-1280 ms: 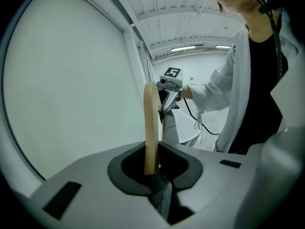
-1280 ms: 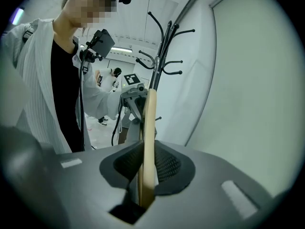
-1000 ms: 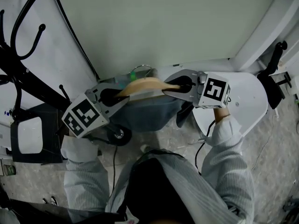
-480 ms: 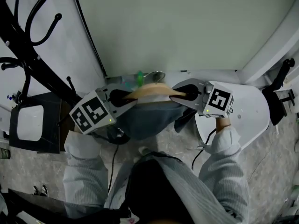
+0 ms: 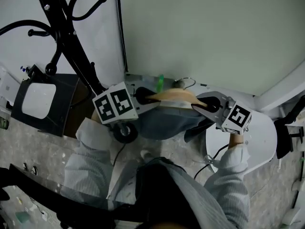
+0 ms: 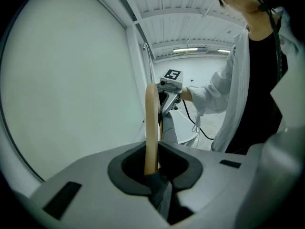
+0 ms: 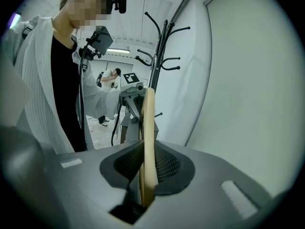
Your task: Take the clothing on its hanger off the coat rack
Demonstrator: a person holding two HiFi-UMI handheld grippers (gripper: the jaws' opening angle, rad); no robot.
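Note:
A pale wooden hanger (image 5: 174, 96) with a metal hook (image 5: 185, 82) carries a grey-blue garment (image 5: 164, 123) that droops below it. My left gripper (image 5: 143, 97) is shut on the hanger's left end, and my right gripper (image 5: 206, 105) is shut on its right end. In the left gripper view the hanger (image 6: 151, 128) runs edge-on out of the jaws with grey cloth (image 6: 161, 194) pinched beneath it. The right gripper view shows the hanger (image 7: 148, 147) the same way. The black coat rack (image 5: 71, 46) stands apart at the upper left, and the hanger hangs free of it.
A pale green wall panel (image 5: 214, 27) fills the area ahead. A black stand with a white square (image 5: 40, 101) sits at the left by the rack's foot. A white round base (image 5: 257, 137) lies at the right. A small wheel (image 5: 125, 132) sits below the left gripper.
Both grippers with the hanger and garment have shifted rightward in the head view, and the coat rack has swung further into the picture at the upper left. Neither grip has changed.

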